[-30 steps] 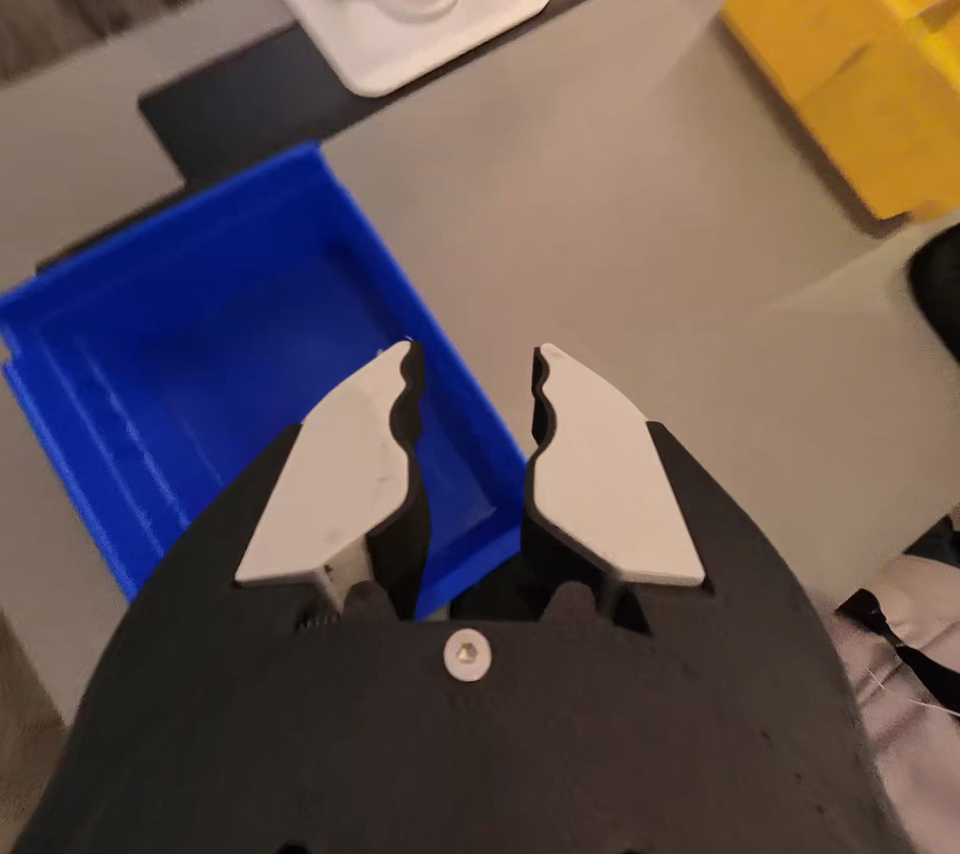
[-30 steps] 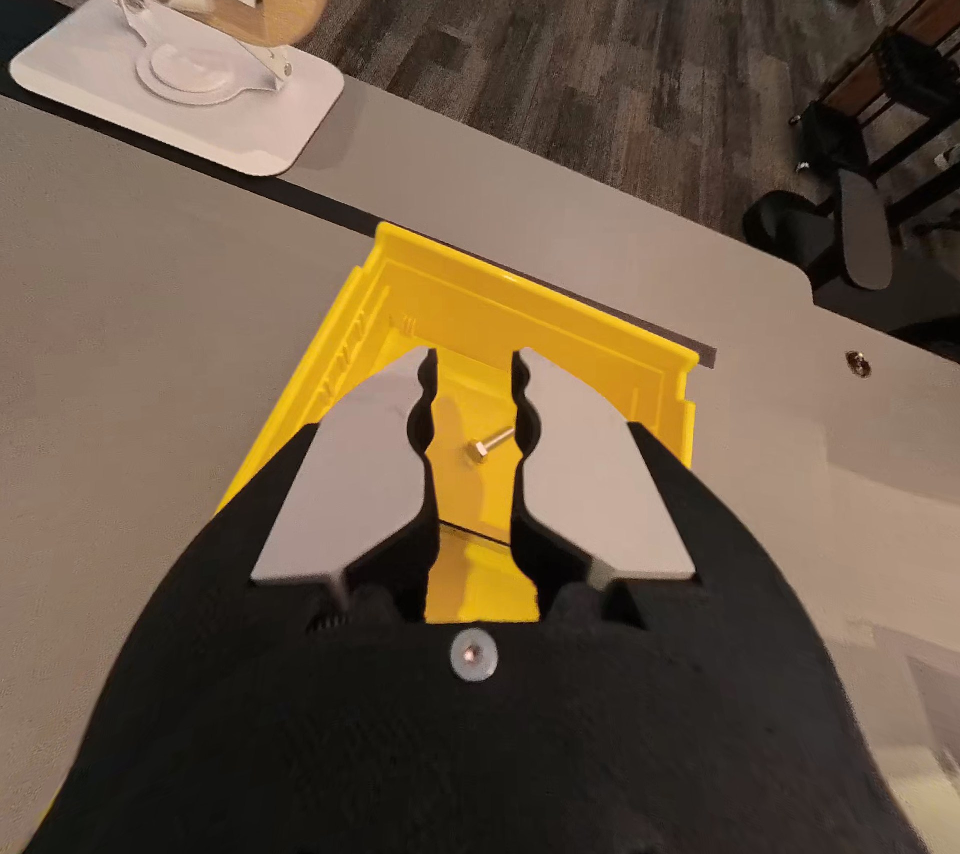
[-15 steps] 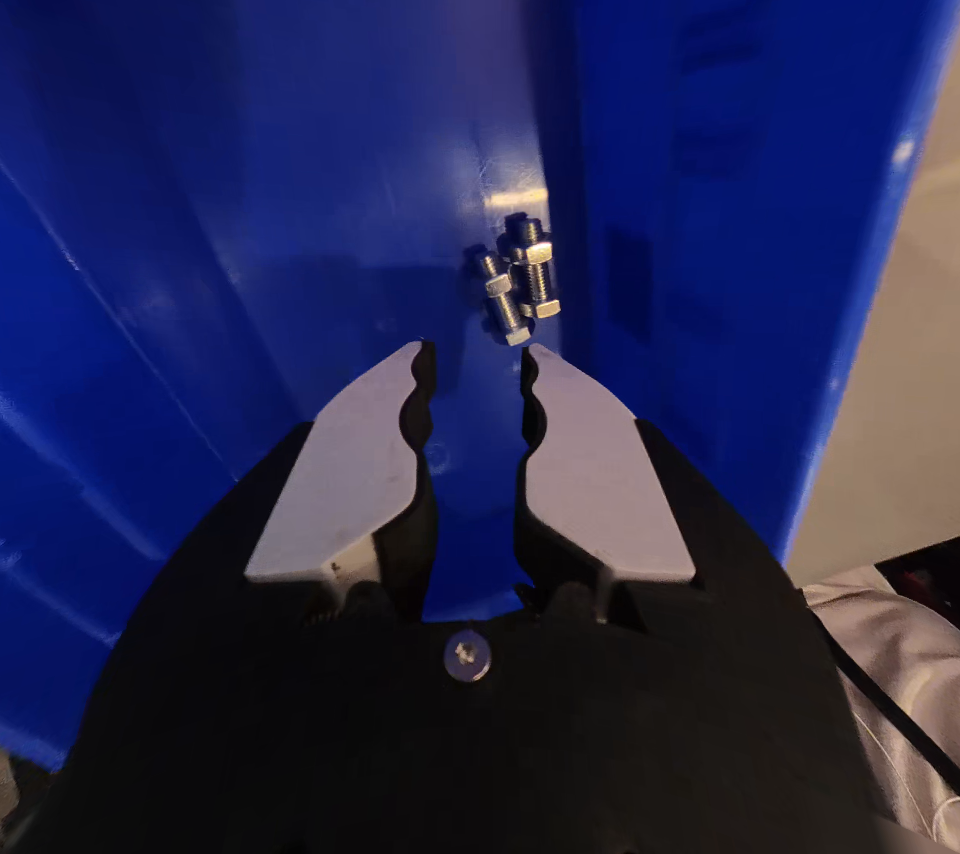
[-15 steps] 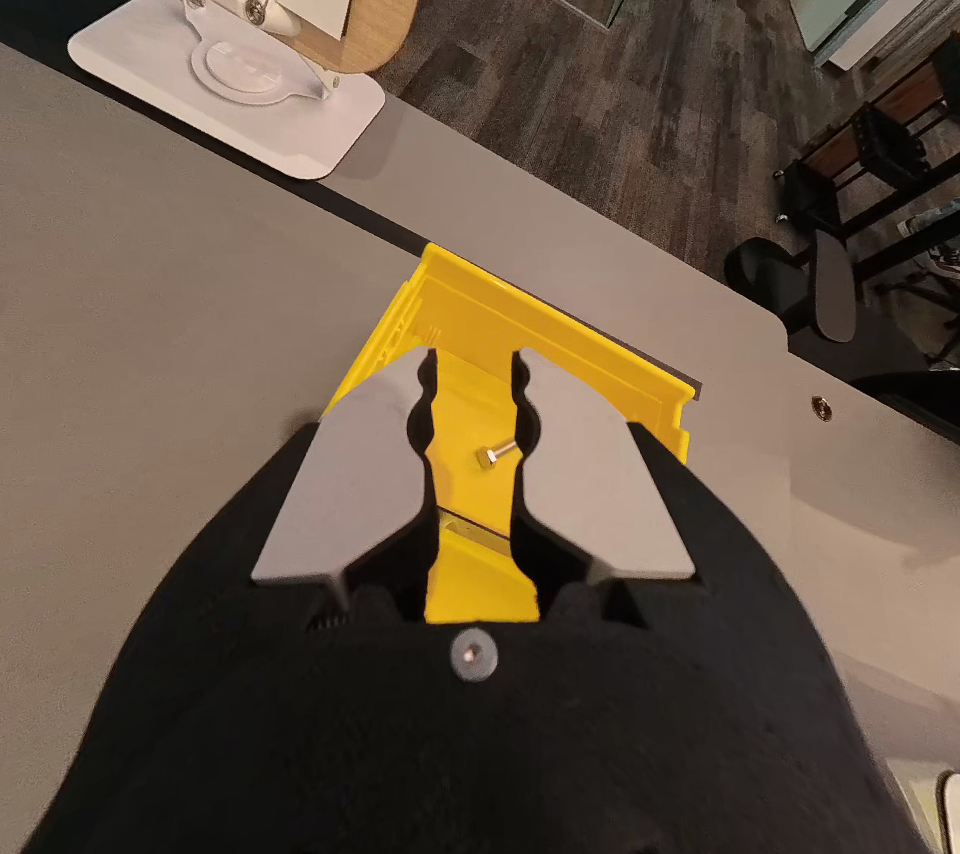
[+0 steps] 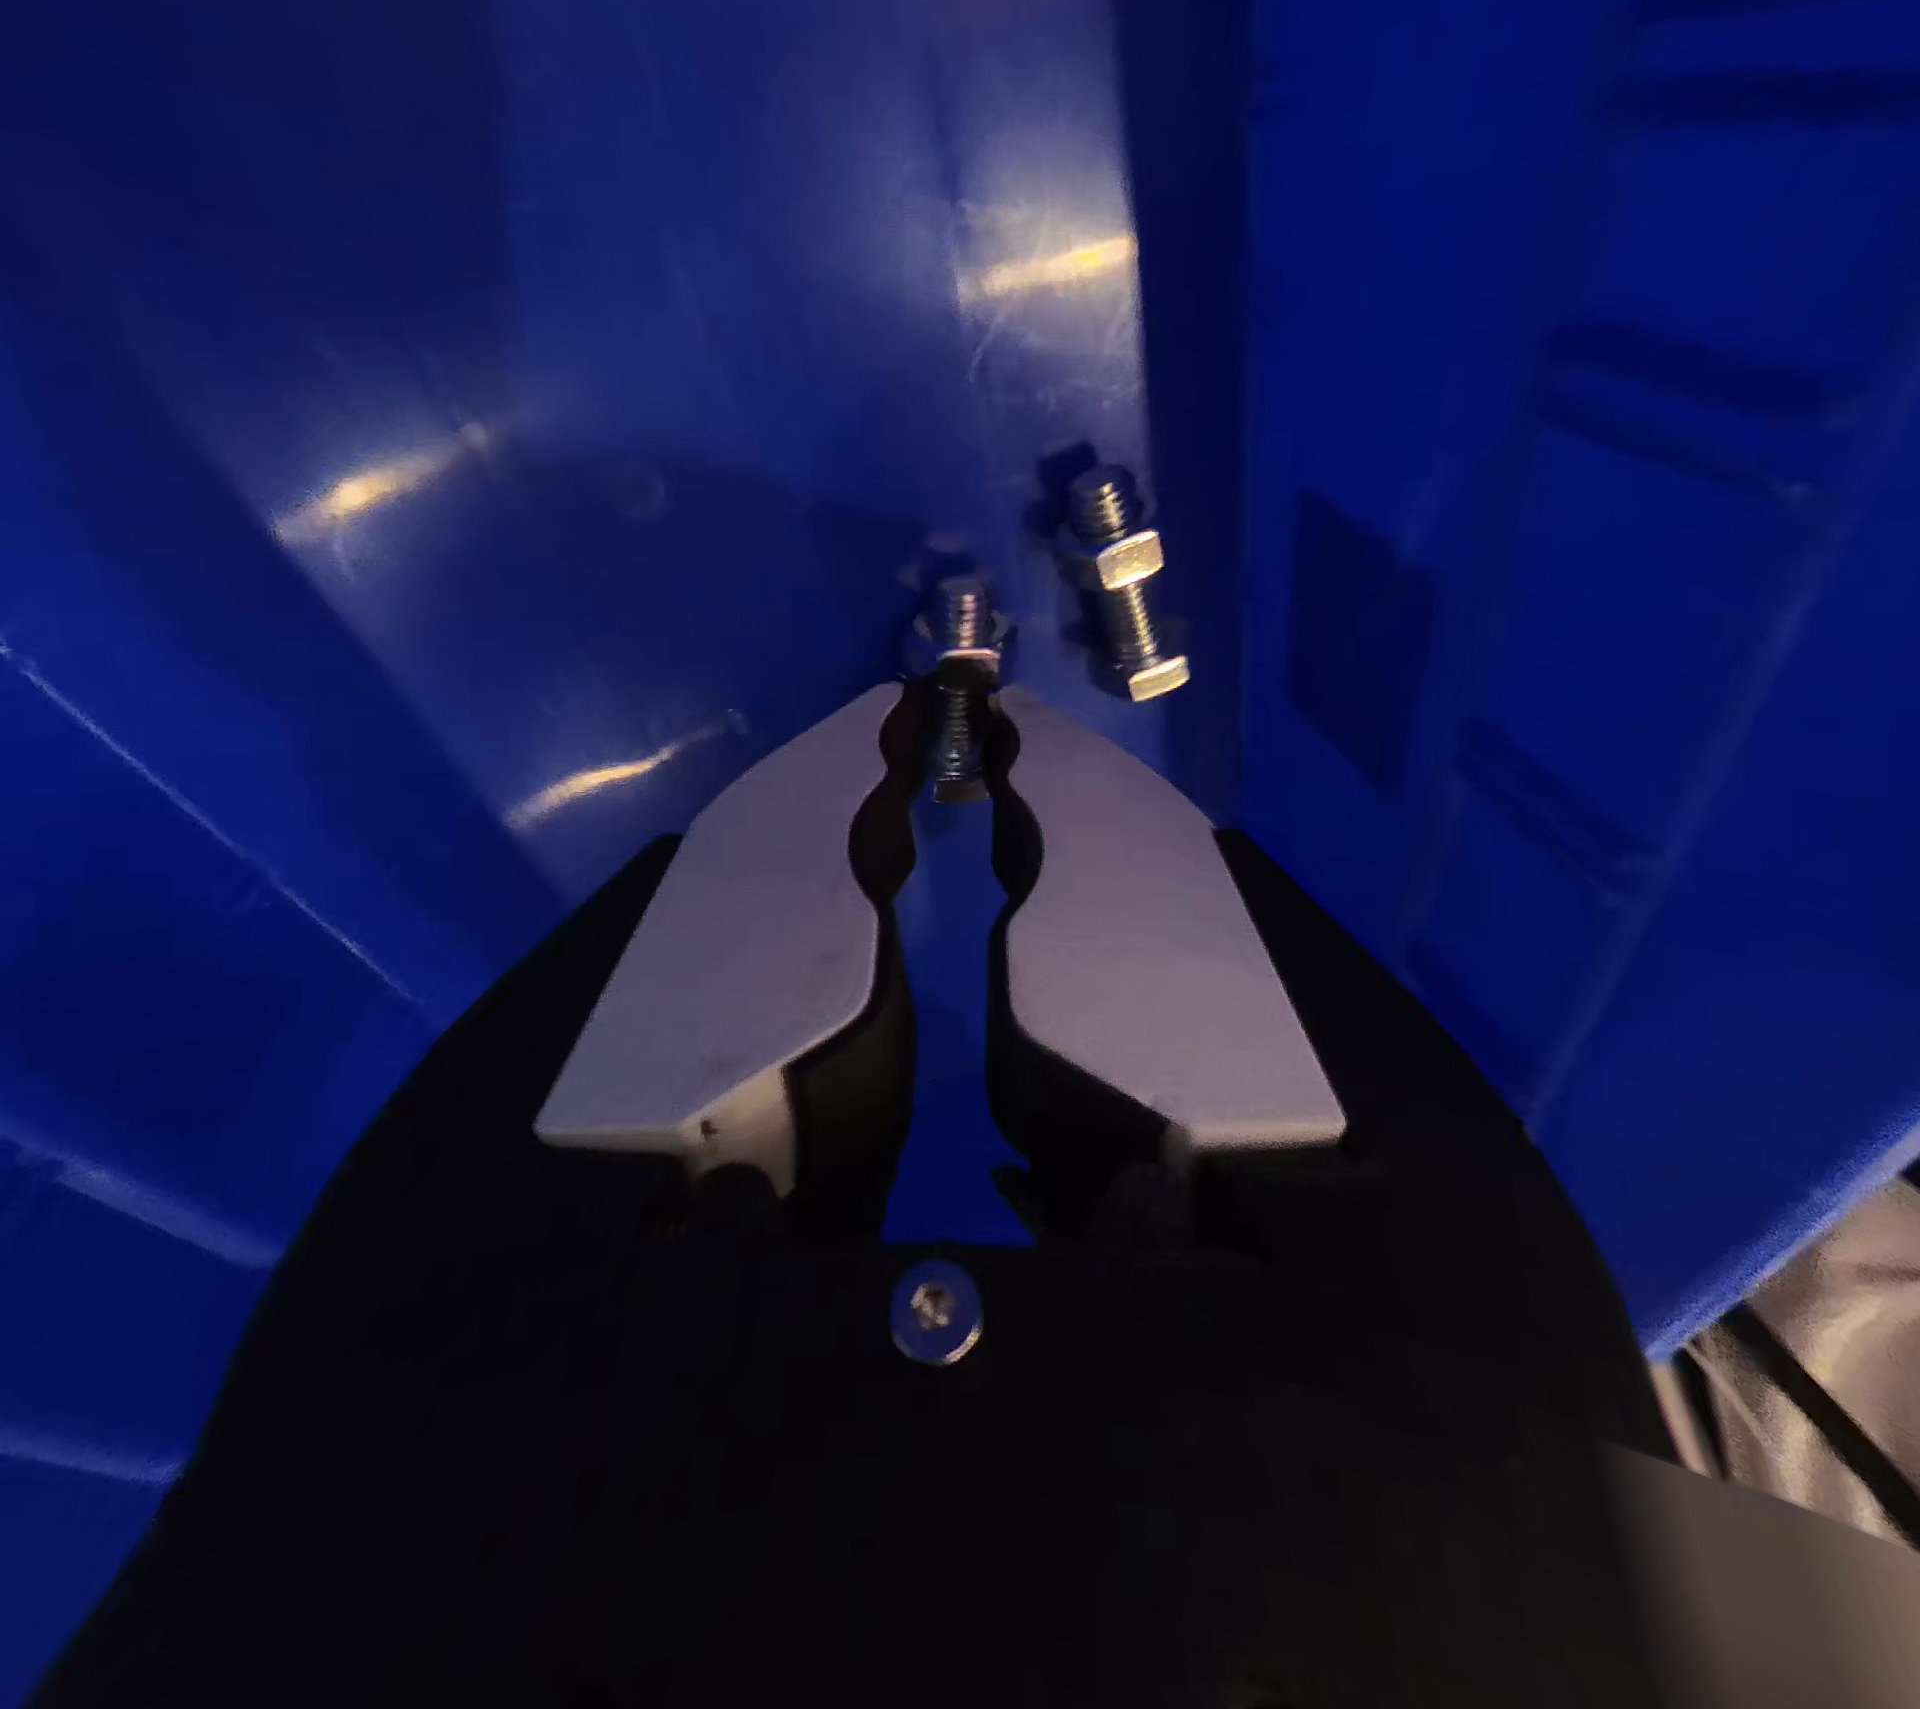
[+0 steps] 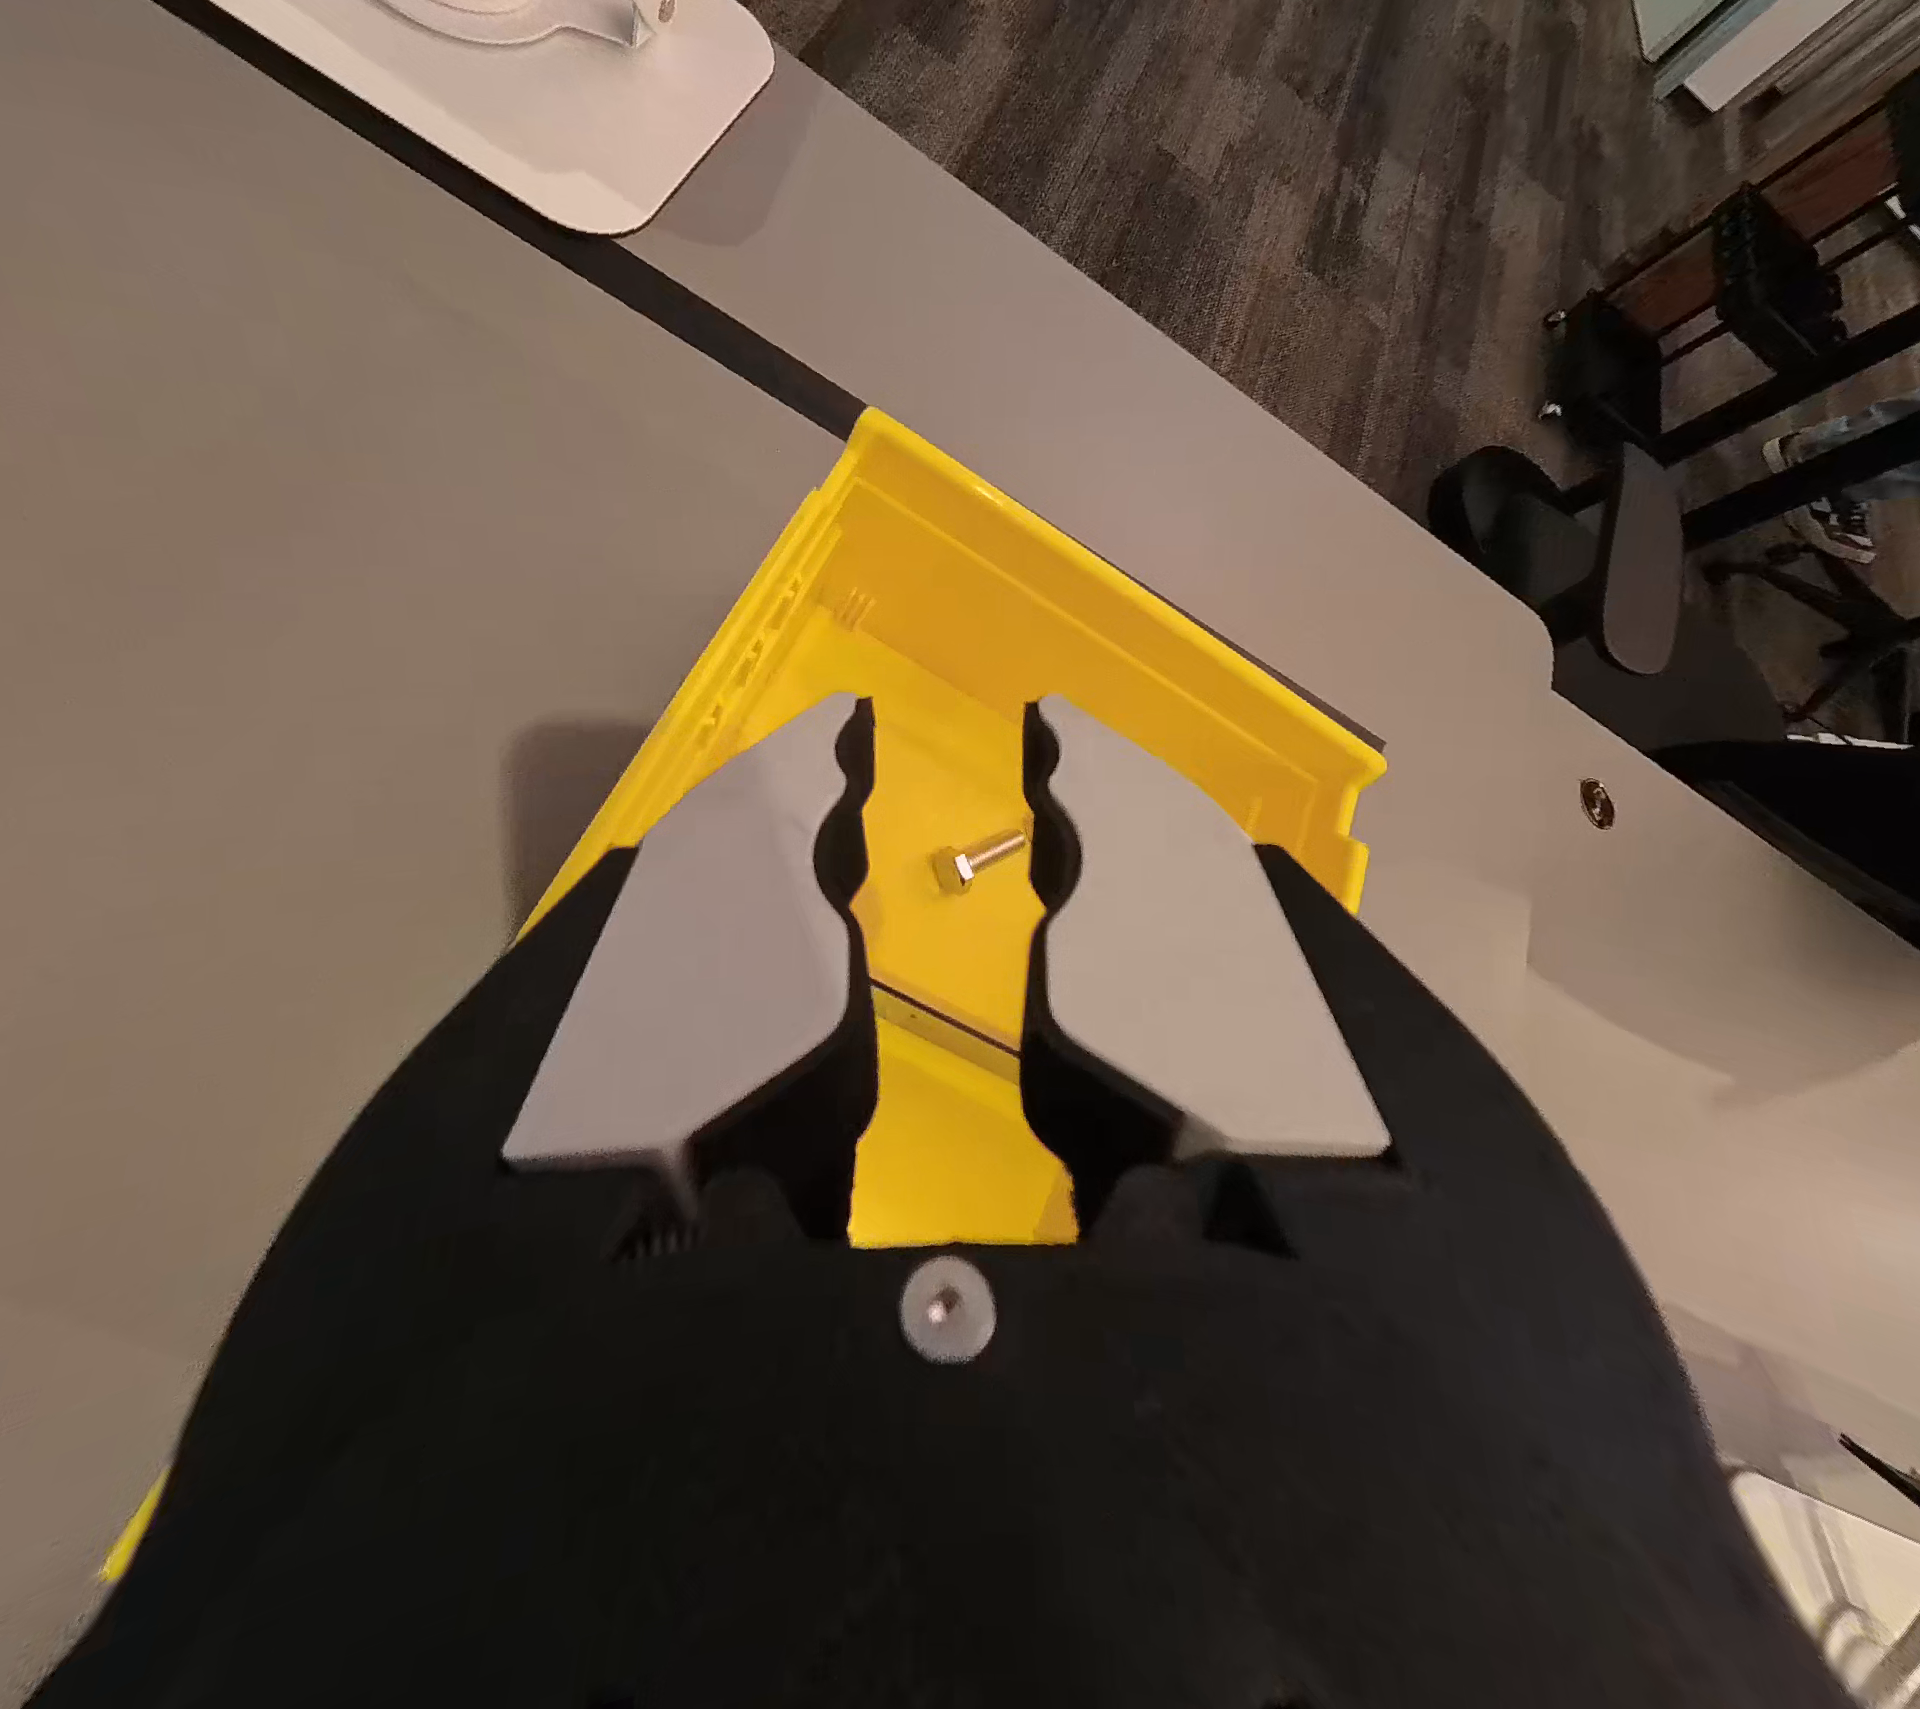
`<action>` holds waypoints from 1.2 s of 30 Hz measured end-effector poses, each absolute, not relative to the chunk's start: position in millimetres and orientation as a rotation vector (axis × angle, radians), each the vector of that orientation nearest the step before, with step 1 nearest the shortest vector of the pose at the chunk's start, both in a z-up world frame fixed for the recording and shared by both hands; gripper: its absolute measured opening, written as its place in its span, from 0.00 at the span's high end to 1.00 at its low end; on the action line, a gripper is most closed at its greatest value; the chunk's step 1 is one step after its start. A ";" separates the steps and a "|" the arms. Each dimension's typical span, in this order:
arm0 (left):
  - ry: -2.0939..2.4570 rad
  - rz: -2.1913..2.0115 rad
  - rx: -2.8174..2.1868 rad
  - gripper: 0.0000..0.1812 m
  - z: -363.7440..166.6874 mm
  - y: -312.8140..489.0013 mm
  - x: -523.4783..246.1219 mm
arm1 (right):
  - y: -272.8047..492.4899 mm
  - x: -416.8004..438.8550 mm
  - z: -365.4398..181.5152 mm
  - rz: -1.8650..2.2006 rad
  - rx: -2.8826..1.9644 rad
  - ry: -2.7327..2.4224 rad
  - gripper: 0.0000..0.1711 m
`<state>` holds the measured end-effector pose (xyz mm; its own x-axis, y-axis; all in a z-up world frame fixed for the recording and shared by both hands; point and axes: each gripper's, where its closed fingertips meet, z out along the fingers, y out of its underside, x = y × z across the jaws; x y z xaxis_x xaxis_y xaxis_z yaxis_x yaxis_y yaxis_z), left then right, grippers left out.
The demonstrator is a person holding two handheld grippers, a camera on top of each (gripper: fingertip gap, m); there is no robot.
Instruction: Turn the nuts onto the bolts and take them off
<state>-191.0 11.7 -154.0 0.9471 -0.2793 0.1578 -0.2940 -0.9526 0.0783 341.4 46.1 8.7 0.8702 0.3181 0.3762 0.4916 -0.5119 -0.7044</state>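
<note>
The left claw is deep in the blue bin, its fingers clamped on a bolt that carries a nut. A second bolt with its nut lies just right of it on the bin floor. The right claw, fingers apart and empty, hangs over the yellow bin, where a bare bolt lies.

Two nutted bolts lie side by side in a bin.
</note>
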 end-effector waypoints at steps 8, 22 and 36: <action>-0.606 0.652 3.336 0.95 -55.0 23.2 -168.0 | 45.3 299.0 61.7 -0.222 -1.847 -0.643 0.84; -1.971 2.060 2.434 0.95 94.4 -104.5 78.5 | -88.9 84.3 143.6 1.220 -1.260 -0.945 0.84; -1.947 2.139 2.423 0.95 101.0 -106.8 80.7 | -91.8 69.2 125.3 1.352 -1.292 -1.020 0.91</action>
